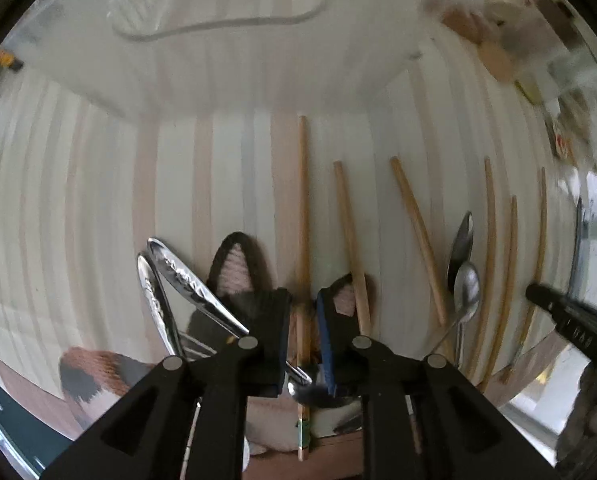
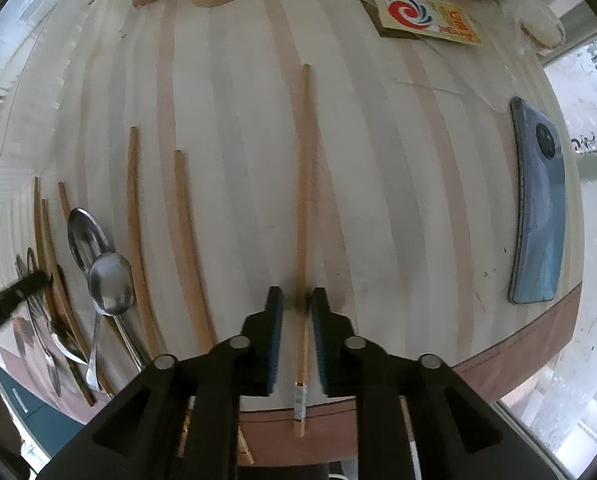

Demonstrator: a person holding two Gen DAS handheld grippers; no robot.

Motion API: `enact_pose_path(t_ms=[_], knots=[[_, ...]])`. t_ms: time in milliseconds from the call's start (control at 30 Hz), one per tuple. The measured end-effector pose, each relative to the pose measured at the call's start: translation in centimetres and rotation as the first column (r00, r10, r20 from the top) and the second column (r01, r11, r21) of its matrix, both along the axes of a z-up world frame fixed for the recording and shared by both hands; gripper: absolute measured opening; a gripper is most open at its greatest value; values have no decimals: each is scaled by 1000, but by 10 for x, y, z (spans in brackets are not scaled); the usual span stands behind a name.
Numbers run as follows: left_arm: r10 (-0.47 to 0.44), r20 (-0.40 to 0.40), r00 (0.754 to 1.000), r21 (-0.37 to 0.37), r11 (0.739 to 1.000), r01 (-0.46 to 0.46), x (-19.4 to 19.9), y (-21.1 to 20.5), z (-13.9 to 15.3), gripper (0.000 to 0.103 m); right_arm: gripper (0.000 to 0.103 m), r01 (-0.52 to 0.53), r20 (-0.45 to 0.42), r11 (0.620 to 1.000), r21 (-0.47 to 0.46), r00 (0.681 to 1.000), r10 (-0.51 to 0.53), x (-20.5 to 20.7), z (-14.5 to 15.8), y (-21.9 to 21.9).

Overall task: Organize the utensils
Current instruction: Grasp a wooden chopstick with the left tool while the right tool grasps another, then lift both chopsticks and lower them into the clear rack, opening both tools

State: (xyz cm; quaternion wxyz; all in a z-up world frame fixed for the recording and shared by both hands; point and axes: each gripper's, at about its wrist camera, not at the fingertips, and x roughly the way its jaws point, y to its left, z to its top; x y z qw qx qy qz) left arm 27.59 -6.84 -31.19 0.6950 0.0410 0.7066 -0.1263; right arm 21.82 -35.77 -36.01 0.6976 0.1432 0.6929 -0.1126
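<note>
A: What is the setting?

B: A table under a striped cloth, a window along its right edge, a phone lying near that edge.

A: Where are the utensils?

B: Chopsticks lie in loose parallel lines running from the near edge toward the far one, with spoons among them toward the left.

A: And the claws?

B: The right claw straddles one chopstick, jaws slightly apart, pads not yet pressing. Its length runs straight ahead of the claw, tail end overhanging the near edge. The left claw stands likewise over another chopstick, apparently unpinched, spoon handles just left.

A: Which is better placed?

B: Probably the right; its stick lies alone.
</note>
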Motion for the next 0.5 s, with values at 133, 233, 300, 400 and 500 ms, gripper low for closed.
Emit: enact_pose_path(t_ms=[133,233,300,400,500], knots=[[-63,40,997,98,993,59,-9,-17,1,6,23,-27,-8,998,-49,1000,27,12,7,16],[-34,62,997,107,994,27,-16,-31,10,4,15,-17,1,999,-43,1000,17,17,7,16],[-24,103,994,109,994,12,-28,-37,26,4,7,3,16,999,-50,1000,-2,17,8,19],[-21,168,986,90,996,5,-43,-29,58,4,7,34,68,998,-52,997,-30,16,18,7],[-25,233,972,86,996,5,-58,-28,88,4,7,42,121,997,-65,992,-34,8,41,-1]])
